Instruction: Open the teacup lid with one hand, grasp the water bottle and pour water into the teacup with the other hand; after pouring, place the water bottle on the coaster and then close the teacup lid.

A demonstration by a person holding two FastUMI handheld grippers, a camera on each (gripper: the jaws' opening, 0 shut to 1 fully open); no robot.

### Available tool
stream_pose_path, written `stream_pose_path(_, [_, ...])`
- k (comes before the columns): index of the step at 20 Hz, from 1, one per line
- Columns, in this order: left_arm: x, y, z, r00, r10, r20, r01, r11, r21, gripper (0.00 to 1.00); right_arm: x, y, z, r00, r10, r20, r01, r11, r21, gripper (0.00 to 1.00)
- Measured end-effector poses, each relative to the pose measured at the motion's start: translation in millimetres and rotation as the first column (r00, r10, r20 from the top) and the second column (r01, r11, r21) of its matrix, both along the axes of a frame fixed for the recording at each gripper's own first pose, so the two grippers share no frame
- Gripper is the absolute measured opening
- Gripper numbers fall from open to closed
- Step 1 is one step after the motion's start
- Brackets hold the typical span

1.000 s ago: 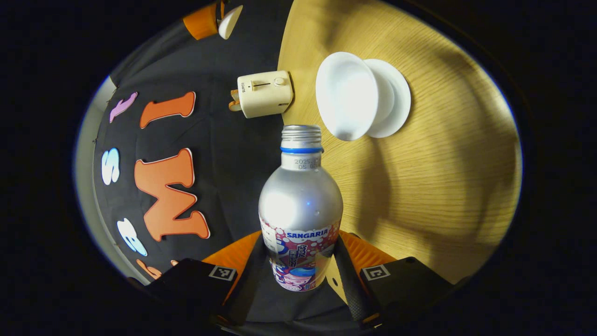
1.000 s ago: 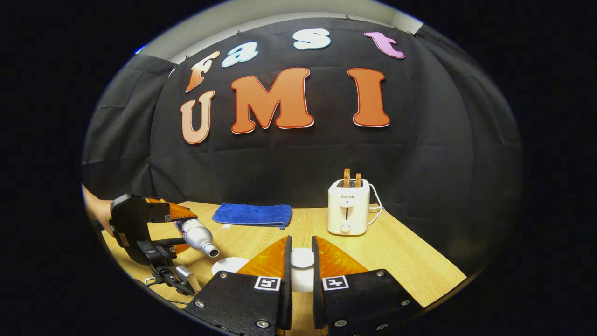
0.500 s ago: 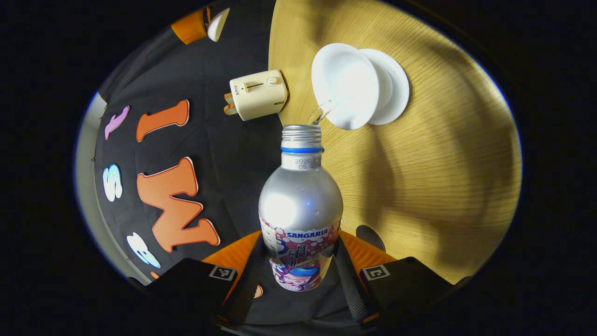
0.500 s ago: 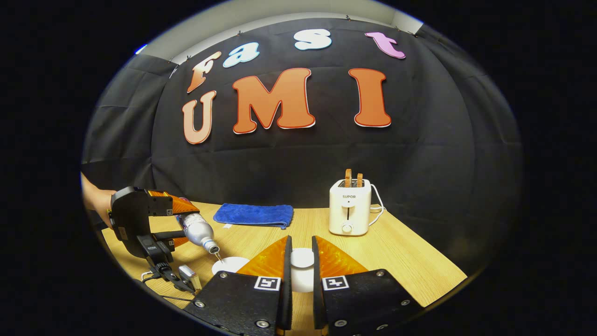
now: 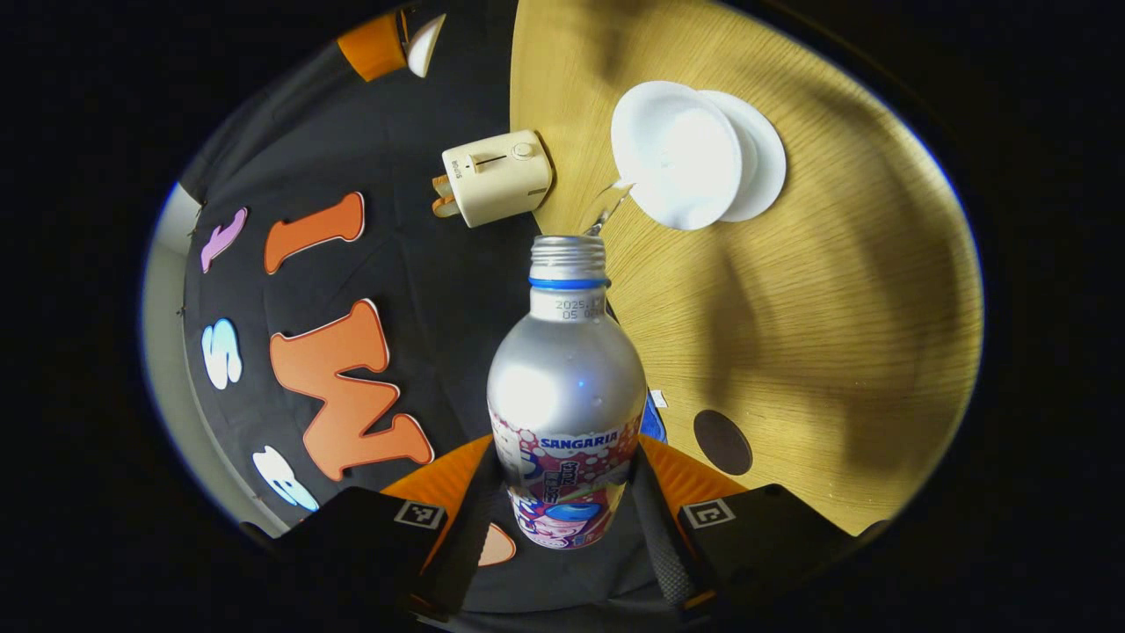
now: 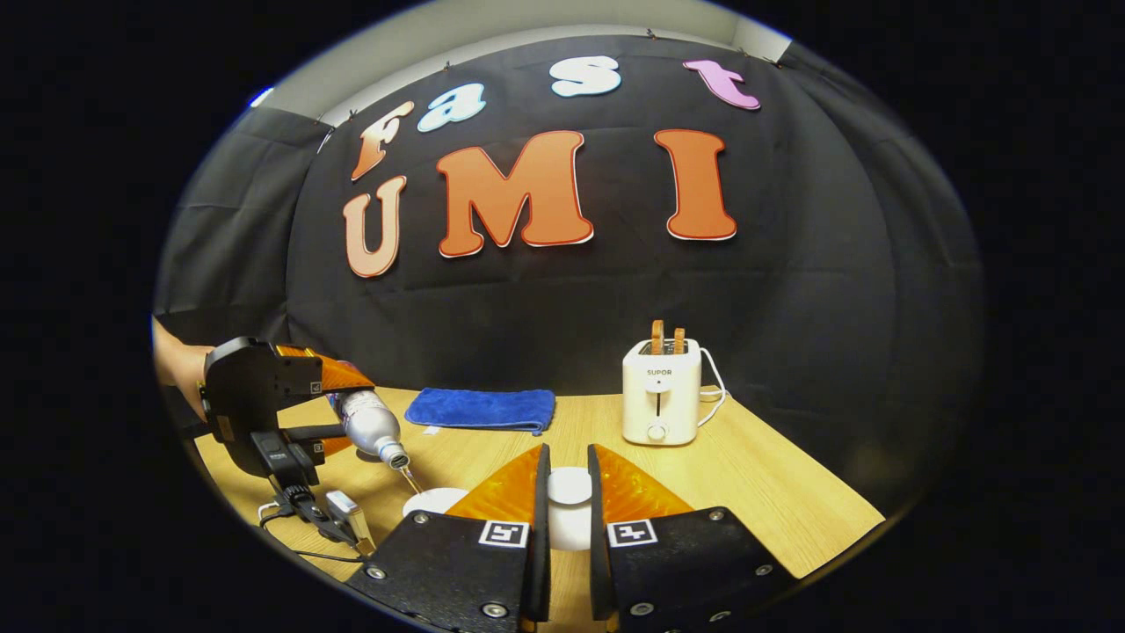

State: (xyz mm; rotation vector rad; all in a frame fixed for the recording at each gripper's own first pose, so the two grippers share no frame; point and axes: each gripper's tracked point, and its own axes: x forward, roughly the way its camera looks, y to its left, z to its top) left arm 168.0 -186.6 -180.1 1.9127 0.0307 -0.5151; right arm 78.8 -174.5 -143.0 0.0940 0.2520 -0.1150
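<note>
Jaws of the left gripper (image 5: 567,519) clamp the tilted water bottle (image 5: 567,396), pouring into the teacup (image 5: 677,158) ahead; right gripper (image 6: 564,501) pinches the lid (image 6: 569,485). Next: upright, to the coaster (image 5: 722,441).

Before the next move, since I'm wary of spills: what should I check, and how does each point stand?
1. Left gripper firm on bottle: ok, both fingers press its sides.
2. Lid off and held in right gripper: ok.
3. Pour finished: not ok, a stream runs from the bottle's mouth.
4. Stream landing inside the teacup: cannot tell, it meets the cup near its rim.
5. Water level in the teacup: cannot tell.
6. Coaster free for the bottle: ok, nothing lies on it.
</note>
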Motion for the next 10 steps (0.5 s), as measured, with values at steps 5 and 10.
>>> stream_pose_path(5, [1.8, -3.3, 8.6, 1.000, -0.017, 0.010, 0.017, 0.999, 0.030, 0.83, 1.0, -2.4, 2.6, 1.000, 0.003, 0.011, -0.003, 1.000, -0.006, 0.18])
stream_pose_path(10, [3.4, -3.4, 14.7, 0.999, -0.023, 0.023, 0.021, 0.998, 0.050, 0.83, -0.3, -4.8, -2.8, 1.000, 0.000, 0.000, 0.000, 1.000, 0.000, 0.18])
